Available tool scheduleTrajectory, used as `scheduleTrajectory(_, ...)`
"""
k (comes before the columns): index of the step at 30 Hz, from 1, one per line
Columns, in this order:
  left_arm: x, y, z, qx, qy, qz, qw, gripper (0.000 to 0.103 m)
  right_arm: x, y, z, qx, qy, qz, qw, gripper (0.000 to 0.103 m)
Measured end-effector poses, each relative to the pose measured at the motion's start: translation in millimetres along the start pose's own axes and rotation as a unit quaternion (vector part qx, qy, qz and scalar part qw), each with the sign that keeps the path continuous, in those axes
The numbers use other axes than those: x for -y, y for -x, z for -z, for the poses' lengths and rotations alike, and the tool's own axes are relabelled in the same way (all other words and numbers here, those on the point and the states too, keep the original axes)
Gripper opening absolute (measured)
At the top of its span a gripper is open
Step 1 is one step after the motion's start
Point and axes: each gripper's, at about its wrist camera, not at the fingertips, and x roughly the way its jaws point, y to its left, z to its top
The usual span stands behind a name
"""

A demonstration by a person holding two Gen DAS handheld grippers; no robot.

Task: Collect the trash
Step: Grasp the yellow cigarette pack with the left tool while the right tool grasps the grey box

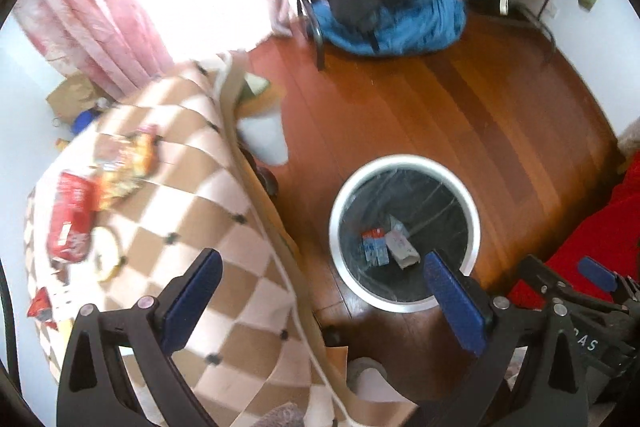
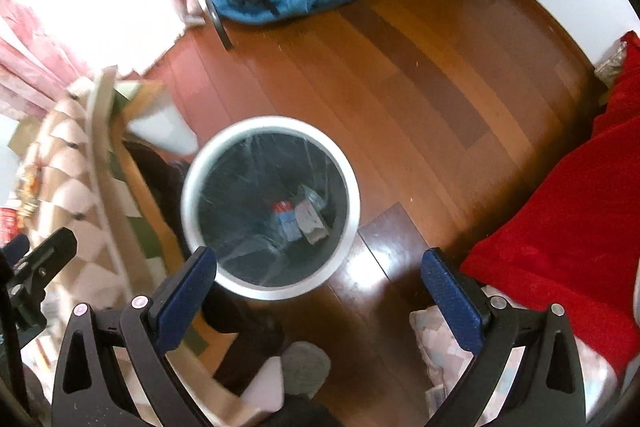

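Note:
A round white-rimmed trash bin (image 1: 472,211) with a dark liner stands on the wooden floor; it also shows in the right wrist view (image 2: 352,199). Small wrappers (image 1: 390,243) lie at its bottom, seen too in the right wrist view (image 2: 300,217). On the checkered table (image 1: 192,227) lie a red snack bag (image 1: 70,217), an orange snack bag (image 1: 126,163) and a small red wrapper (image 1: 40,305). My left gripper (image 1: 324,301) is open and empty between table edge and bin. My right gripper (image 2: 320,301) is open and empty just above the bin's near rim.
A blue and black pile of clothes (image 1: 384,11) lies on the floor at the back by a black stand leg (image 1: 316,39). A red blanket (image 2: 560,219) lies at the right. Pink curtains (image 1: 92,31) hang at the back left. A brown paper bag (image 1: 72,95) sits behind the table.

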Motion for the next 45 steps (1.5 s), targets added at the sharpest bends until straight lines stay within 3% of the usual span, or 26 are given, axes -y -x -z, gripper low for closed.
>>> scheduleTrajectory(5, -40.5, 66.4, 11.8, 0.053, 0.034, 0.004, 0.998, 0.103, -21.6, 71.9, 8.2, 0.05, 0.002, -0.03, 0.998, 0.103)
scheduleTrajectory(10, -111.2, 113.7, 42.2, 0.089, 0.087, -0.008, 0.9921, 0.103, -73.1, 124.7, 29.7, 0.073, 0.035, -0.082, 0.993, 0.103)
scheduleTrajectory(15, -184.5, 123.4, 90.7, 0.084, 0.139, -0.056, 0.9852, 0.103, -166.2, 127.8, 69.0, 0.04, 0.117, -0.124, 0.985, 0.103)
scheduleTrajectory(19, -238.2, 100.0, 138.2, 0.042, 0.181, -0.095, 0.9779, 0.103, -243.7, 100.4, 100.2, 0.005, 0.216, -0.111, 0.97, 0.103)
scheduleTrajectory(23, -287.9, 62.2, 180.1, -0.007, 0.231, -0.13, 0.9641, 0.103, -319.6, 61.9, 127.0, -0.041, 0.331, -0.086, 0.939, 0.103)
scheduleTrajectory(27, -320.2, 26.1, 205.8, -0.048, 0.259, -0.146, 0.9536, 0.103, -385.0, 28.3, 148.8, -0.062, 0.455, -0.025, 0.888, 0.103)
scheduleTrajectory(32, -339.7, -3.8, 222.5, -0.079, 0.28, -0.131, 0.9479, 0.103, -431.0, -2.3, 166.5, -0.07, 0.545, 0.018, 0.835, 0.103)
scheduleTrajectory(35, -342.4, -12.0, 223.0, -0.084, 0.284, -0.117, 0.948, 0.103, -441.7, -13.1, 170.4, -0.083, 0.568, 0.018, 0.819, 0.094)
scheduleTrajectory(37, -342.7, -15.5, 222.1, -0.085, 0.281, -0.111, 0.9494, 0.103, -443.5, -21.1, 170.2, -0.099, 0.565, 0.013, 0.819, 0.071)
scheduleTrajectory(39, -343.6, -18.1, 219.0, -0.086, 0.279, -0.106, 0.9504, 0.103, -442.2, -27.5, 165.9, -0.112, 0.549, -0.001, 0.828, 0.059)
scheduleTrajectory(43, -345.9, -22.0, 216.2, -0.084, 0.278, -0.093, 0.9525, 0.103, -432.2, -29.7, 151.0, -0.123, 0.501, -0.032, 0.856, 0.054)
scheduleTrajectory(45, -349.6, -26.9, 213.5, -0.084, 0.274, -0.082, 0.9545, 0.103, -421.4, -30.0, 139.6, -0.122, 0.461, -0.031, 0.878, 0.052)
